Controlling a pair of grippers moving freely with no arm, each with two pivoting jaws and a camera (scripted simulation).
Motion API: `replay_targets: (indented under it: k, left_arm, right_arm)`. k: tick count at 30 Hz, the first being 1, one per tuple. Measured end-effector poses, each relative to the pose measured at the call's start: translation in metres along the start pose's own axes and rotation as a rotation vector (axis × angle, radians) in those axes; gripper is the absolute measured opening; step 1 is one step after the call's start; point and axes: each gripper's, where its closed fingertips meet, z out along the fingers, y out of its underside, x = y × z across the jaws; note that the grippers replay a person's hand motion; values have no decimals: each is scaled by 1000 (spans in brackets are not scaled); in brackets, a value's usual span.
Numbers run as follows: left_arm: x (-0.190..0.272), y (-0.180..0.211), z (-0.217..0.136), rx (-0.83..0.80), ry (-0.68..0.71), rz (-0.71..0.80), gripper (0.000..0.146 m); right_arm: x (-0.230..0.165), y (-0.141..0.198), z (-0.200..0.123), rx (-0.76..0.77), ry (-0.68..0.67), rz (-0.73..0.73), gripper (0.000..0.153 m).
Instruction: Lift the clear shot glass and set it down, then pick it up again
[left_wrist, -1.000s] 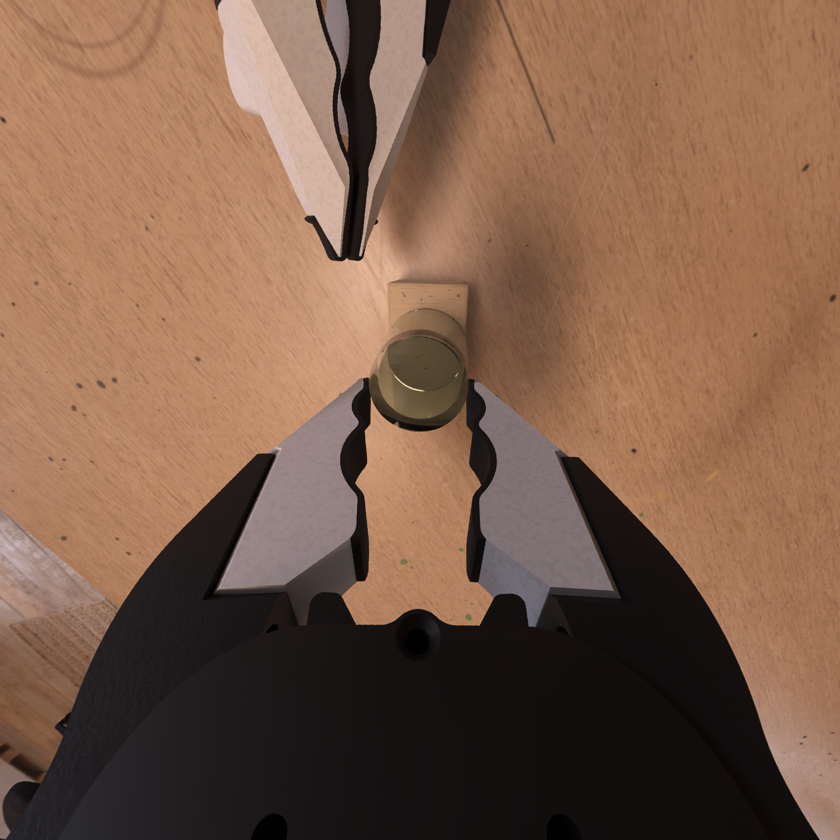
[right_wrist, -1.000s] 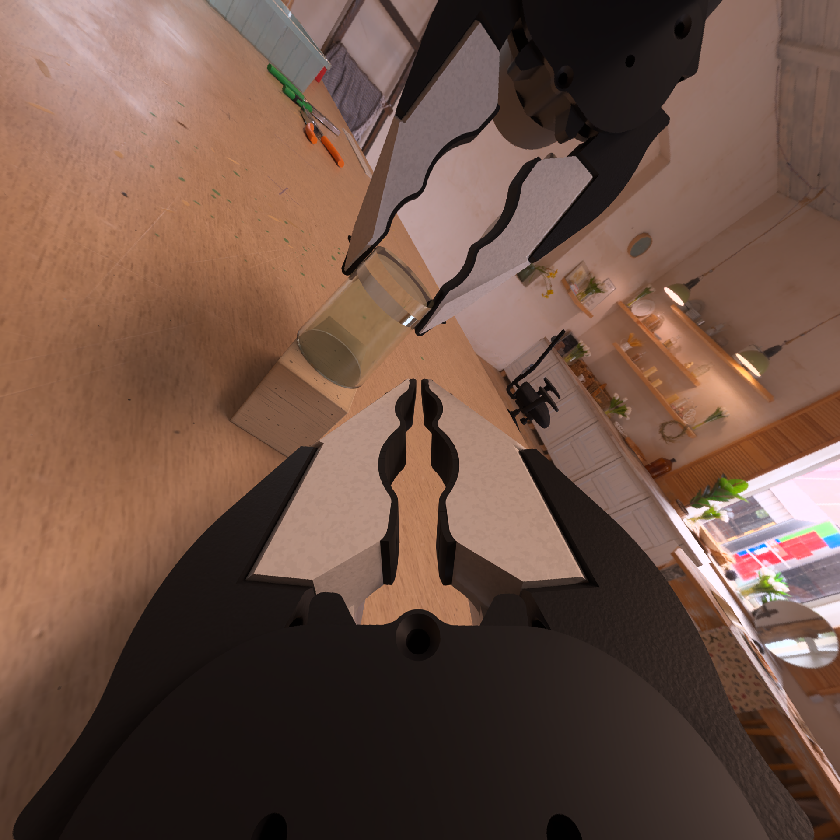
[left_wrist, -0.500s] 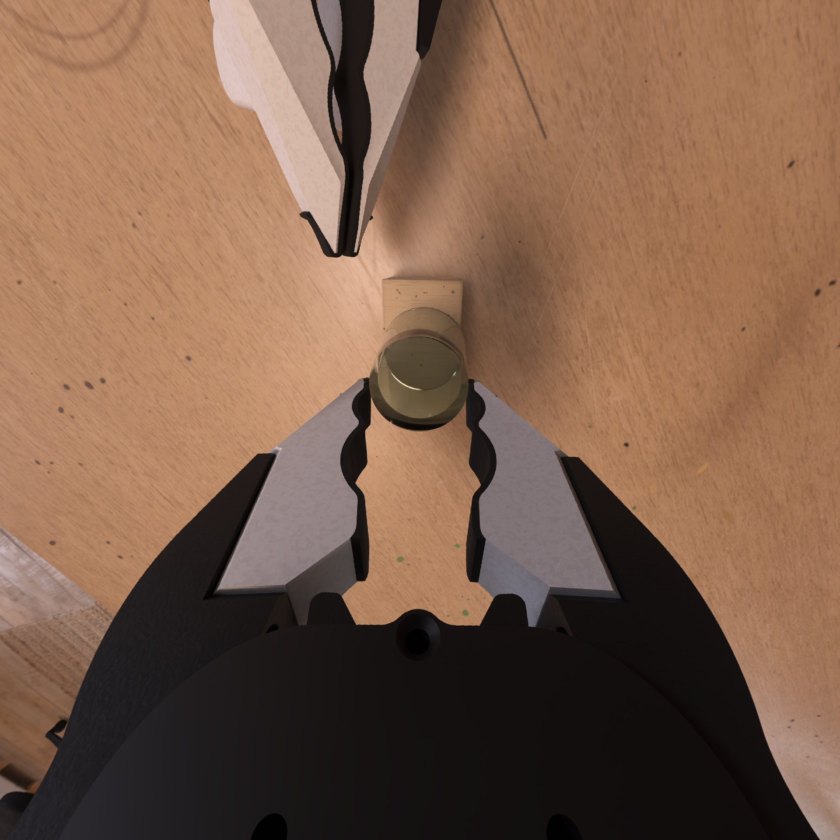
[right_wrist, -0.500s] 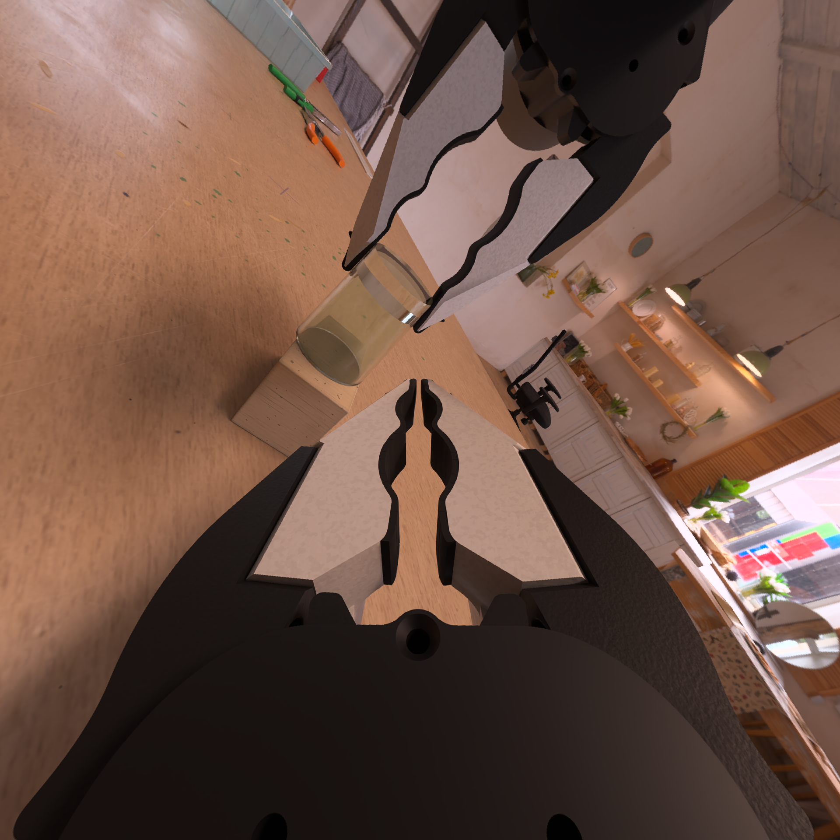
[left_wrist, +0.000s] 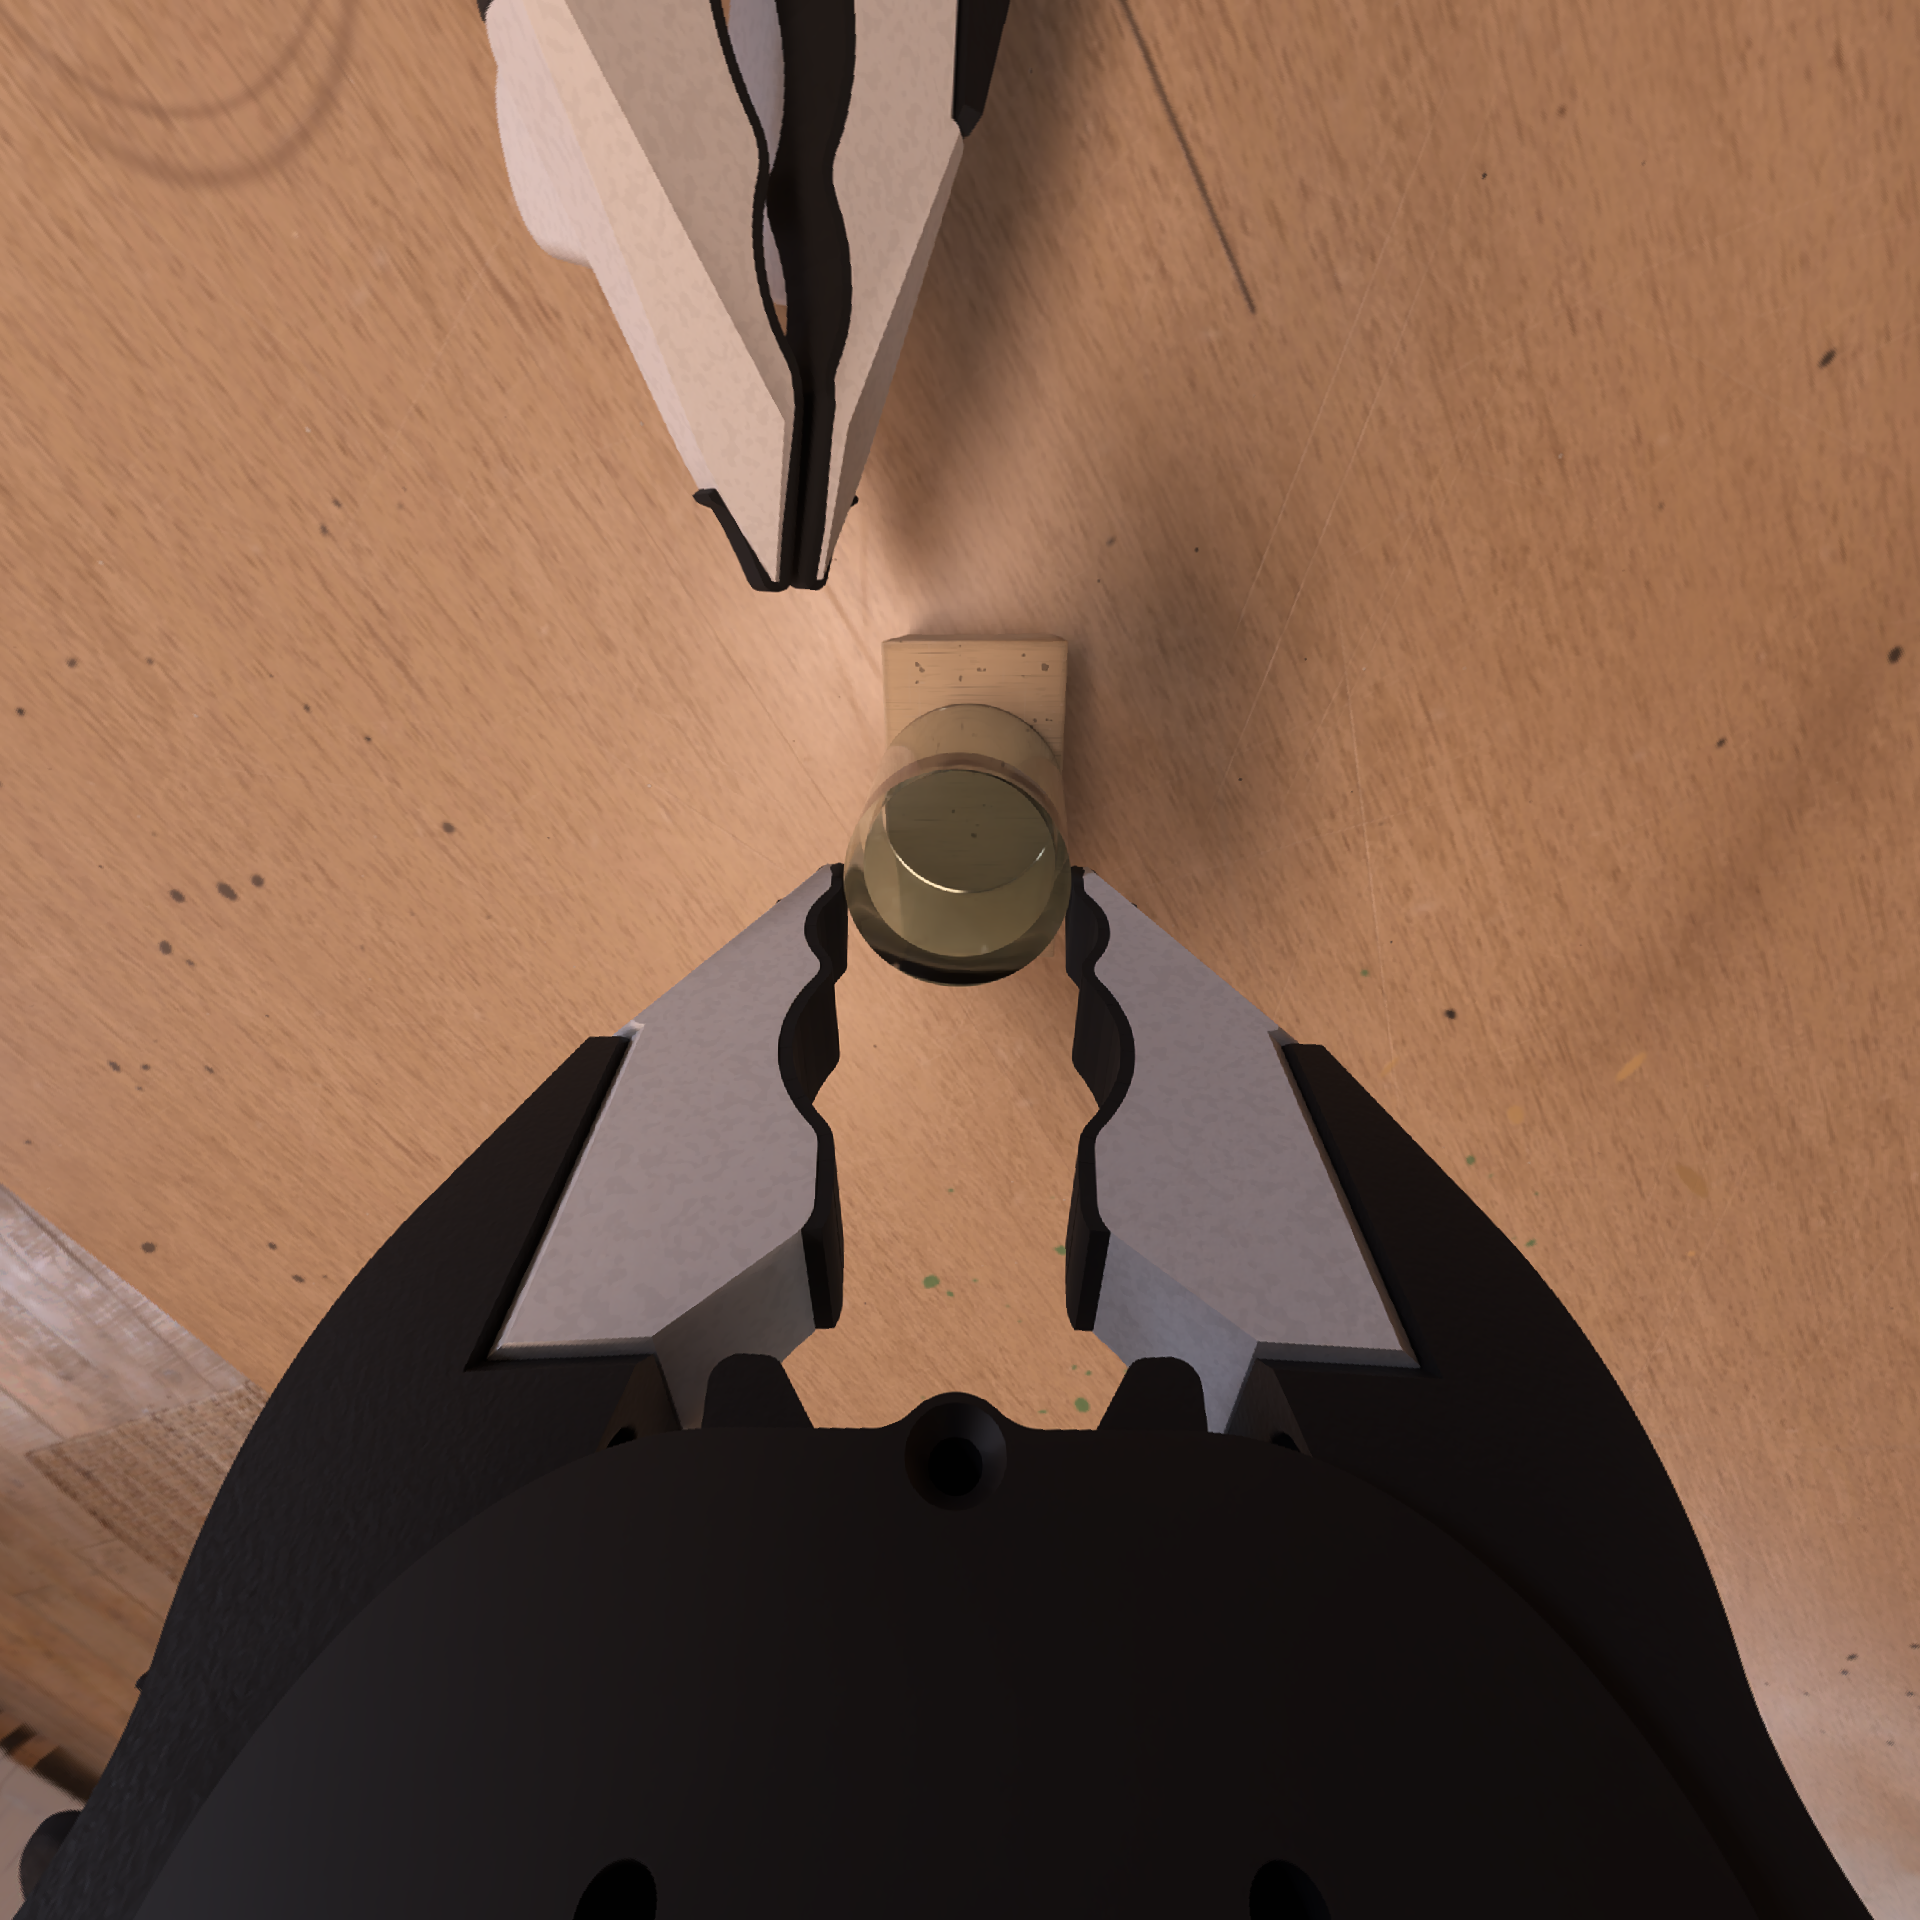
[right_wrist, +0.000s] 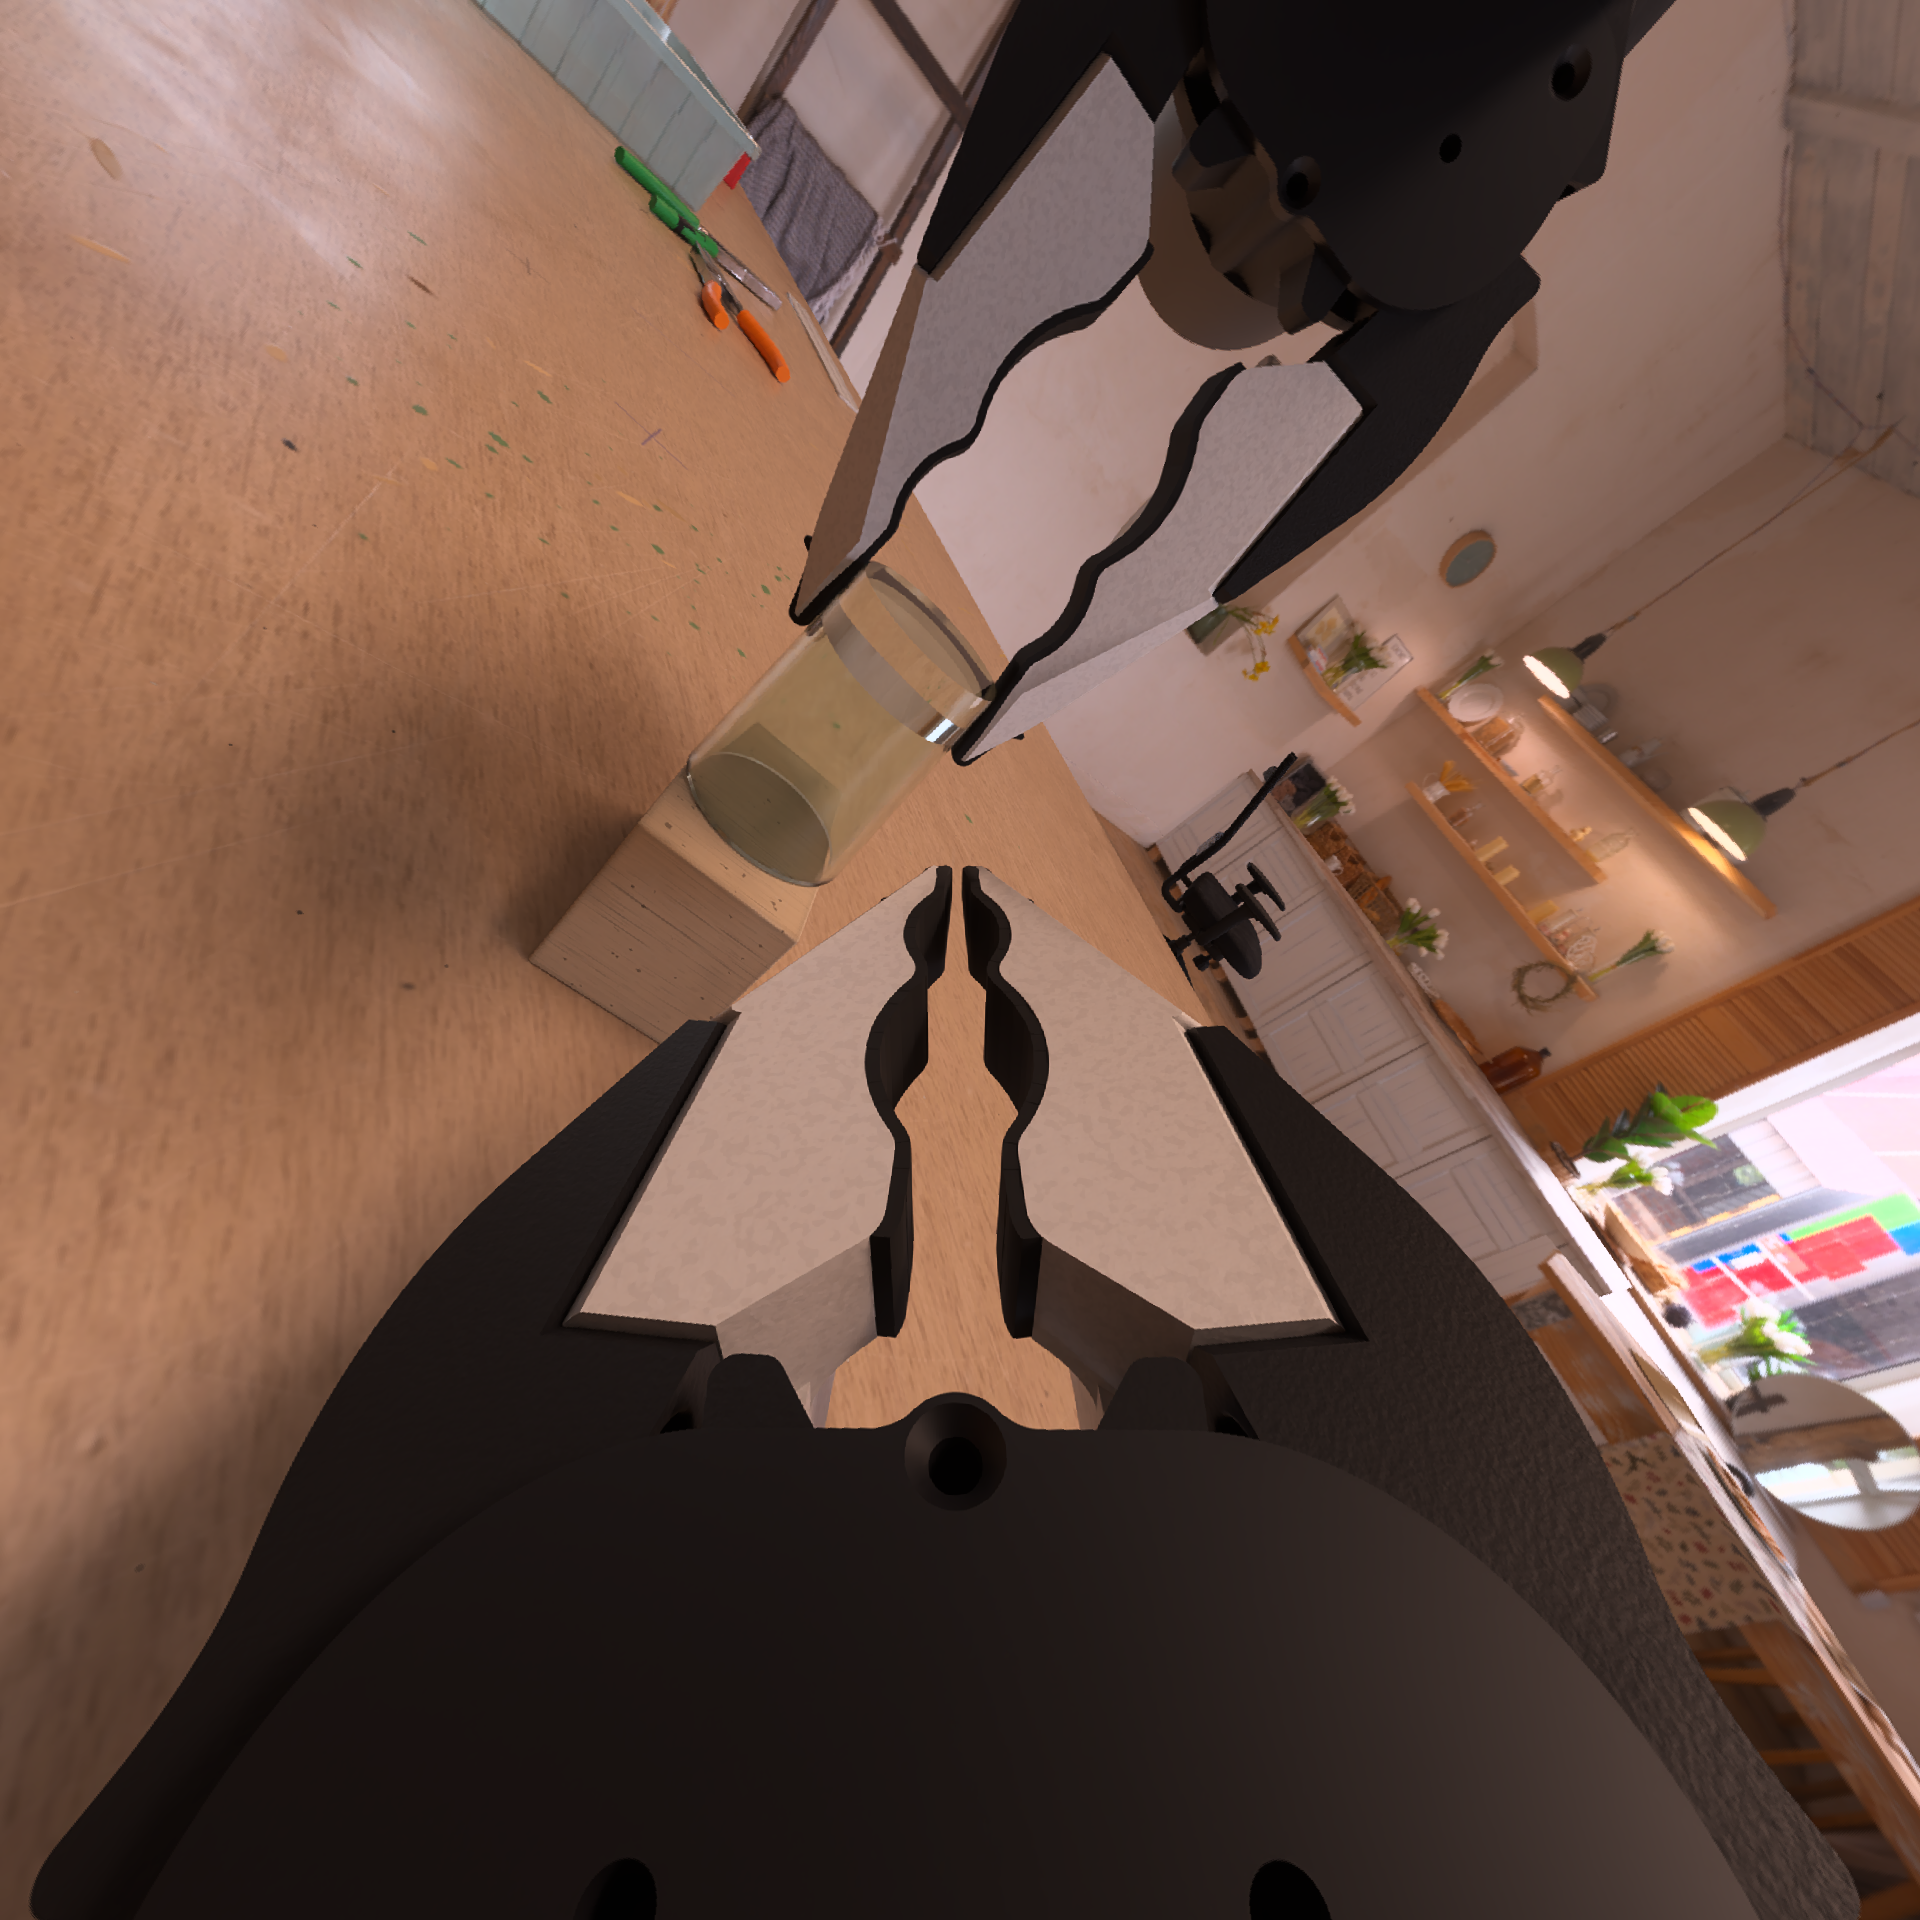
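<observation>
The clear shot glass (left_wrist: 956, 883) stands upright on or just over a small pale wooden block (left_wrist: 971, 675) on the wooden table. My left gripper (left_wrist: 956, 883) points down on it, its two fingertips pressed against opposite sides of the rim, shut on the glass. In the right wrist view the glass (right_wrist: 831, 748) has its base at the block's (right_wrist: 665, 925) top; I cannot tell whether it touches. There the left gripper (right_wrist: 885, 684) comes down from above. My right gripper (right_wrist: 956, 873) is shut and empty, just short of the block; it also shows in the left wrist view (left_wrist: 790, 582).
Orange-handled pliers (right_wrist: 743, 322), a green-handled tool (right_wrist: 665, 203) and a light blue box (right_wrist: 623, 62) lie far off near the table's edge. The table edge and floor (left_wrist: 94, 1351) show at the lower left of the left wrist view.
The left gripper, still gripping the glass, has drifted and tilted very slightly over the block. The right gripper has stayed put and shut.
</observation>
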Motion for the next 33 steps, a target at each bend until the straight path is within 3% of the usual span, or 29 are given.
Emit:
replay_targets:
  k: [8,13,17,23,28,33]
  left_arm:
    - [-3,1,-5,10,-60,4,42]
    - [-8,4,-20,109,-169,-48,42]
    - [-14,2,-35,322,-337,-122,42]
    - [-26,6,-74,710,-717,-275,42]
    - [-34,6,-81,1026,-868,-360,42]
    - [-32,0,-41,908,-824,-336,42]
  right_arm:
    - [2,0,-1,3,7,11,2]
    - [5,-2,-2,15,15,26,2]
    - [5,-3,-3,24,20,19,2]
    - [5,-3,-2,25,21,11,2]
    - [5,-3,-2,24,24,9,2]
    - [4,-3,-2,23,23,1,2]
